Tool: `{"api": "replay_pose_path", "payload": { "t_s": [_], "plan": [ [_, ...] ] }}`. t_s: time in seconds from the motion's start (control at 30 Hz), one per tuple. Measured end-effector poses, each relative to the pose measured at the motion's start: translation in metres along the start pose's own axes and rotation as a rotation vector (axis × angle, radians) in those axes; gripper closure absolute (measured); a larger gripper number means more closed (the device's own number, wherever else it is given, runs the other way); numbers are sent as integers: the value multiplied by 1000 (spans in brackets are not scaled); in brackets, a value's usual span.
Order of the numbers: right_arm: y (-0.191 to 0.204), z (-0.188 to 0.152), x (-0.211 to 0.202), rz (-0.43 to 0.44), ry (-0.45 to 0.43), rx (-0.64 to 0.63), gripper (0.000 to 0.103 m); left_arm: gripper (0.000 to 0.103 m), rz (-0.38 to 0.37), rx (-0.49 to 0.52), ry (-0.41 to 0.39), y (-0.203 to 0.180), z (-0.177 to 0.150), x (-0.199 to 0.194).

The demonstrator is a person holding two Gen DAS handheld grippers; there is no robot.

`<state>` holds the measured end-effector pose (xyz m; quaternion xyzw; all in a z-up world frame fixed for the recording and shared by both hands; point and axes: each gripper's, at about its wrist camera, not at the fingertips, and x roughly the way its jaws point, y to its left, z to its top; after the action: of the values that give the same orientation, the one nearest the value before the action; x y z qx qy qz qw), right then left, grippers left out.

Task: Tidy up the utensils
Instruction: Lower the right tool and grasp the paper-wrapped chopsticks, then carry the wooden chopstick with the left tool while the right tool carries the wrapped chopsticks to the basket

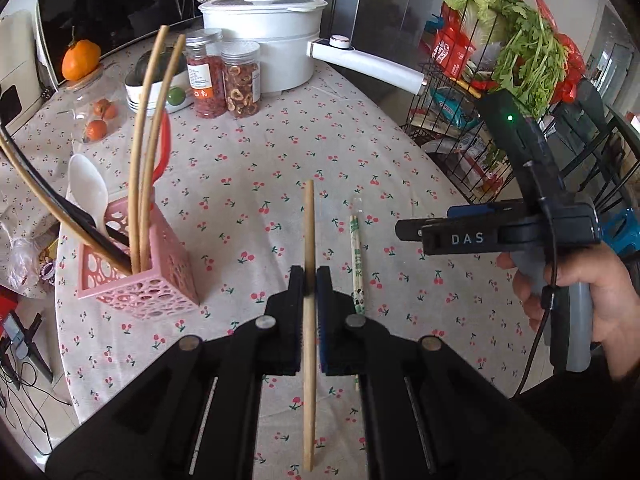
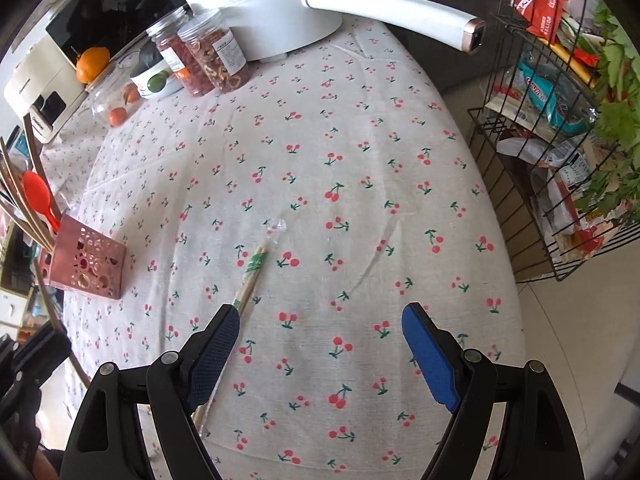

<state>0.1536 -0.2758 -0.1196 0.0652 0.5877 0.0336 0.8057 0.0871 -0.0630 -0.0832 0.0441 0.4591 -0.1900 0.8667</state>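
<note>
Chopstick (image 1: 308, 264), long and bare wood, is clamped between the pads of my left gripper (image 1: 308, 276); it runs near to far through the closed jaws and sticks out past both ends above the cherry-print cloth (image 1: 420, 184).

Far left, in the left wrist view: pink holder (image 1: 138, 280), a perforated square cup standing on the cloth. It holds several long wooden sticks (image 1: 150, 128) leaning up and left, a white spoon (image 1: 89, 196) and a red utensil (image 1: 164, 148).

Centre: wrapped chopsticks (image 1: 357, 256), a pair in a printed paper sleeve, lie flat on the cloth just right of the held stick, apart from it.

Far centre: two jars (image 1: 224, 76) stand beside a white pot (image 1: 264, 36) whose handle points right.

Right: my right gripper (image 2: 320, 320) hovers over the cloth with its jaws spread wide and nothing between them. In the right wrist view its left finger (image 2: 216, 344) overlaps the near end of the wrapped pair; I cannot tell whether they touch.

Far right: wire rack (image 2: 532, 184) with packets and greens, off the table edge.
</note>
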Motion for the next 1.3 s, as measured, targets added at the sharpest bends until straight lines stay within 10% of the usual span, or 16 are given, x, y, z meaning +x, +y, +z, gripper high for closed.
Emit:
{"api": "replay_pose_path", "payload": {
  "t_s": [0.47, 0.8, 1.3],
  "plan": [
    [77, 4, 61, -105, 88, -148, 27, 96, -43, -109, -50, 48, -22, -36],
    [89, -6, 52, -70, 78, -214, 98, 96, -50, -121, -104, 56, -26, -58],
    [74, -30, -88, 209, -328, -199, 98, 96, -12, -109, -296, 66, -24, -120]
  ]
}}
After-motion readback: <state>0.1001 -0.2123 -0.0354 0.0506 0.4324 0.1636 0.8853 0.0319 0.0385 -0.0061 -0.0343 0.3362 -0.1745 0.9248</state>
